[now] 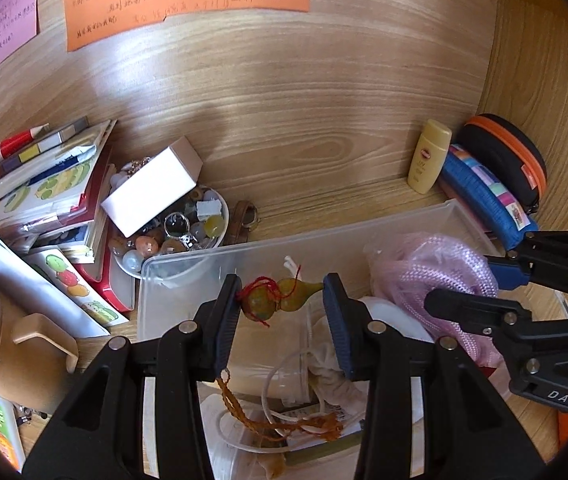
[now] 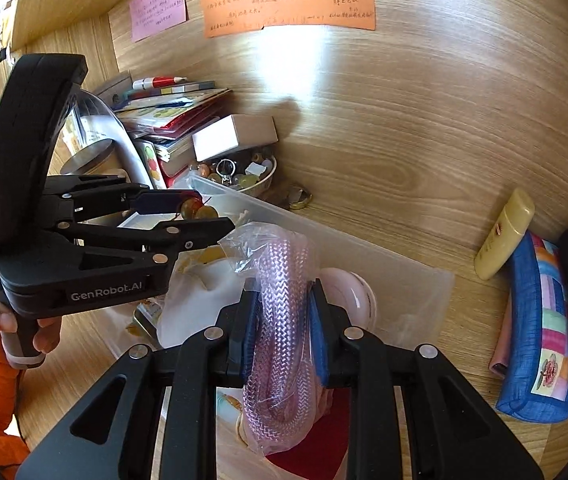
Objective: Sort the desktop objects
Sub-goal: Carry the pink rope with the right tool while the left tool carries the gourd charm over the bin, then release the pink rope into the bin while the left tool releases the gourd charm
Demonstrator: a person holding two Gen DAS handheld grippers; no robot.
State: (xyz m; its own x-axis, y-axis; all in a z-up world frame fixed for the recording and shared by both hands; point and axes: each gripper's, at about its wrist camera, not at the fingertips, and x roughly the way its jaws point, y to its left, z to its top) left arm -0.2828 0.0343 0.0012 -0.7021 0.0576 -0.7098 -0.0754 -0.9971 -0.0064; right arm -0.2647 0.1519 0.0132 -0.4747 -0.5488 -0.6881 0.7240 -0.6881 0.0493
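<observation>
Two grippers are busy over the clear plastic bin (image 1: 244,256), each with its own thing.

In the left wrist view, your left gripper (image 1: 282,300) has its jaws partly closed on a small gourd charm (image 1: 280,300), held end to end above the bin, near the bin's far wall. I judge the gourd to be light, hard and smooth, so it can slip or turn between the pads. Its round belly gives a better hold than the thin tip. The red thread and the braided orange cord (image 1: 244,412) hang down loose and may catch on things in the bin. The bowl of beads (image 1: 188,232) stands just beyond the bin's far left corner.

In the right wrist view, your right gripper (image 2: 282,336) has its jaws almost closed around a pink braided cable in a plastic bag (image 2: 280,340), over the near part of the bin. The bundle looks soft and light, and the bag film is slippery, so squeeze the thick coil itself, not only the film. The yellow bottle (image 2: 503,236) and the blue pencil case (image 2: 535,344) lie on the desk, to the right of the bin.
</observation>
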